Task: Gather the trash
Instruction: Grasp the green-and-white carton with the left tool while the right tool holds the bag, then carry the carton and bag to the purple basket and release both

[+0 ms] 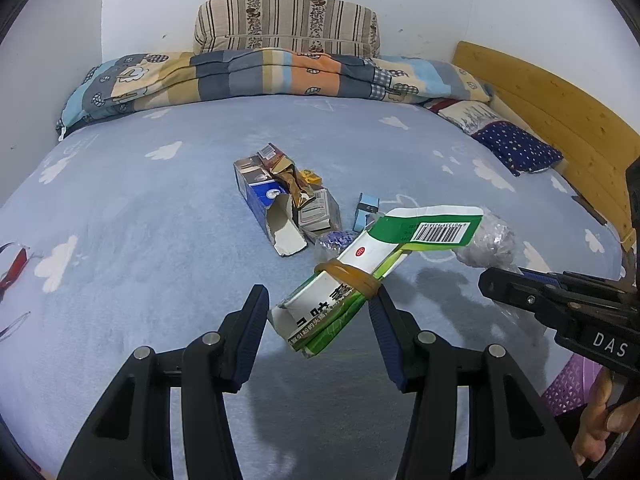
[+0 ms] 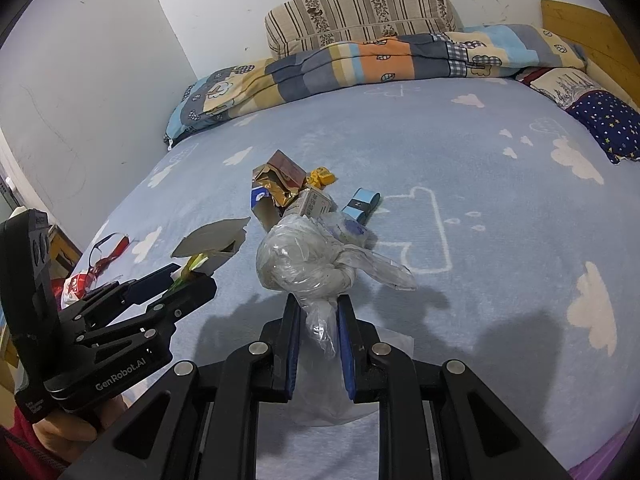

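Trash, mid-collection: the left tool (image 1: 320, 312) grips a green-and-white carton (image 1: 360, 276) at lower centre, lifted off the bed (image 1: 140, 220); the right tool (image 2: 318, 312) is clamped on a clear plastic bag (image 2: 308, 260). More boxes (image 1: 280, 204) lie beyond, mid-frame. Next likely needs a bin.

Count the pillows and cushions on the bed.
2: a striped cushion against the wall behind the folded quilt, and a star-patterned pillow beside the wooden headboard. Others may be hidden.
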### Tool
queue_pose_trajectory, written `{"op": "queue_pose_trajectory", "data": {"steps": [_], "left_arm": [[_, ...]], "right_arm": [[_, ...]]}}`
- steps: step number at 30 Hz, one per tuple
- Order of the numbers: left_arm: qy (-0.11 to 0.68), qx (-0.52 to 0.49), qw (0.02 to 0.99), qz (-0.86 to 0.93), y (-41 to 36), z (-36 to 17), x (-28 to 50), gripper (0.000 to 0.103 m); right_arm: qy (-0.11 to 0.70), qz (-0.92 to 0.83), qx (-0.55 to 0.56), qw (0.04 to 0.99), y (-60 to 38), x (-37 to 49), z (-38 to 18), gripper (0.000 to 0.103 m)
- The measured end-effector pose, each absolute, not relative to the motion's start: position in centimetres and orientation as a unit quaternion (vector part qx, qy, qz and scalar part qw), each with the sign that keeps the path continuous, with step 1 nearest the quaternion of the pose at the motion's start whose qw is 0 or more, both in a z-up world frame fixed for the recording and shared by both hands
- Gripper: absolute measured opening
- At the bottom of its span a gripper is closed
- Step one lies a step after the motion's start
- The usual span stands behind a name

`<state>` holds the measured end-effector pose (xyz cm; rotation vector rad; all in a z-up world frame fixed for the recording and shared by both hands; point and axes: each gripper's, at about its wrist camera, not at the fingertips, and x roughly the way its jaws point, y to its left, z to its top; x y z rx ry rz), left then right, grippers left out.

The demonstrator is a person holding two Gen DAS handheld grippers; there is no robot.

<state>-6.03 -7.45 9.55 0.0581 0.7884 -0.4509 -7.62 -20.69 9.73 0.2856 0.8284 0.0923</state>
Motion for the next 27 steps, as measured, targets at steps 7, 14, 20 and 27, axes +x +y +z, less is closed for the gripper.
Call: {"op": "queue_pose_trajectory", "data": {"steps": [7,14,20,27], "left_arm": [[0.381,0.027,0.897,-0.222,-7.6,9.7,-6.0,0.051],[0.36,0.033,0.896,-0.257,-8.7,10.9,-7.3,0.051],[0.34,0.045,0.885,-0.316,-11.6,13.0,-10.4,0.051],[0.335,0.061,0.834,-0.433,-19.4,15.7,-16.1,0.051]], "right_arm": [[0.401,0.044,0.139,0.905,-20.7,-7.6,9.8,0.018],[0.377,0.047,0.184,0.907,-21.9,-8.7,10.7,0.018],[0.344,0.055,0.236,0.907,-23.9,-14.2,13.1,0.018],[0.309,-0.037,0.254,0.916,-30.5,-26.0,15.8,0.018]]}}
